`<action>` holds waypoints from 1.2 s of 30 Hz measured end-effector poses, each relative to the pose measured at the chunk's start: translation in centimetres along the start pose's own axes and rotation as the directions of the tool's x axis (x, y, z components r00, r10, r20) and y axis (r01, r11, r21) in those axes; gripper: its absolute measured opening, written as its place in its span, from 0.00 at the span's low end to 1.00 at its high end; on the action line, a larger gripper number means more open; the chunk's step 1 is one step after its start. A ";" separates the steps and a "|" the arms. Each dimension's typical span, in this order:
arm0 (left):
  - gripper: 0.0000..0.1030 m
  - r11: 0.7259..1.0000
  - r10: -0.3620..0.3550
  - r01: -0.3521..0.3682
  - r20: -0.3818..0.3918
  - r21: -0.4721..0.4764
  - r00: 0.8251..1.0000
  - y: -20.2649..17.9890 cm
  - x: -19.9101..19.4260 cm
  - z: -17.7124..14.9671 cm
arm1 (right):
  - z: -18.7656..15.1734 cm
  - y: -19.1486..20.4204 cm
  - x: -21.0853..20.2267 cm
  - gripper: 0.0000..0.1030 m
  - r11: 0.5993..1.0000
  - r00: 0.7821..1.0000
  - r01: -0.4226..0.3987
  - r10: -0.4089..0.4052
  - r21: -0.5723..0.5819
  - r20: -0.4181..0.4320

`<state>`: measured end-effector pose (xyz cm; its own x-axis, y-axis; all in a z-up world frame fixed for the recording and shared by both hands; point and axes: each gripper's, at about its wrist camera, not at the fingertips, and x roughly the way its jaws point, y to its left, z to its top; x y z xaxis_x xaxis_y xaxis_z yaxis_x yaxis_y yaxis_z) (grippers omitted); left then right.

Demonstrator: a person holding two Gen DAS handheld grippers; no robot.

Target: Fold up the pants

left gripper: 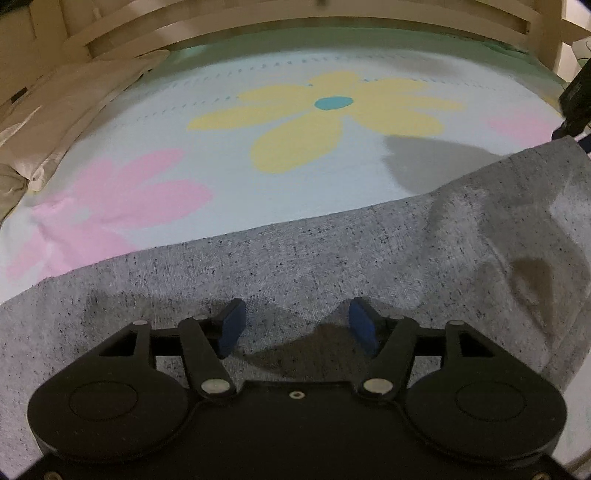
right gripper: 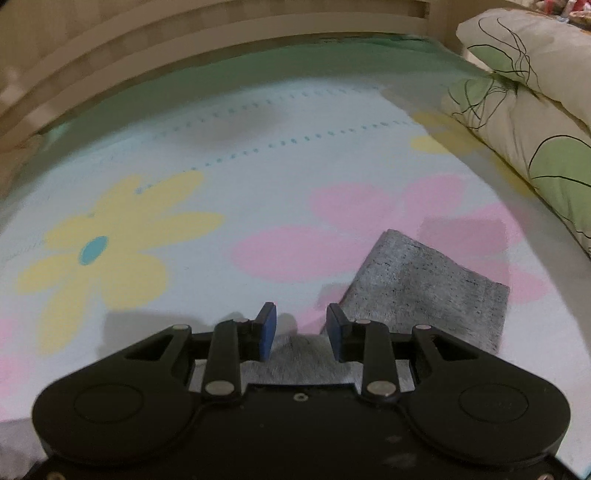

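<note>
Left tongs (left gripper: 295,325): black, blue pads (left gripper: 232,328) spread wide, nothing pinched; low centre of the left view, hovering over grey cloth.
Right tongs (right gripper: 301,332): black, blue pads (right gripper: 267,332) at a middling gap; grey cloth seen in the gap below, no clear squeeze on it; low centre of the right view.
Pants (left gripper: 332,266): grey speckled fabric, spread across the lower half of the left view, far edge running from lower left up to the right side, lifted and creased at the right; lying on the bed sheet.
Pants end (right gripper: 424,288): grey flap with a straight cut edge, right of centre in the right view, just beyond the right pad, lying over a pink flower.
Bed sheet (left gripper: 184,155): pale blue, with dotted lines toward the top.
Yellow flower (left gripper: 325,118): teal centre, upper middle of the left view; left side of the right view.
Pink flower (left gripper: 110,206): left side of the left view, partly under the pants edge.
Bed frame (left gripper: 295,22): pale wooden slats, curving along the top of both views.
Pillows (right gripper: 528,110): cream with green leaf outlines, stacked at the upper right of the right view.
</note>
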<state>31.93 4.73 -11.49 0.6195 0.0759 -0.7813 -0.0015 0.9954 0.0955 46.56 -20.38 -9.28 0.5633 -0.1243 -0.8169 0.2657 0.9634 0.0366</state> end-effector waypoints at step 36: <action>0.65 0.951 -0.137 0.115 -0.058 -0.286 0.989 3.5 -1.2 6.7 | -6.5 -13.5 -3.6 0.06 0.991 0.994 -0.076 0.084 0.112 -0.070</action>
<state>36.46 7.70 -6.13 0.5672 -0.0581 -0.8215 -0.1543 0.9723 -0.1754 35.87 -31.34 -10.55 0.5279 -0.0257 -0.8489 0.3078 0.9374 0.1630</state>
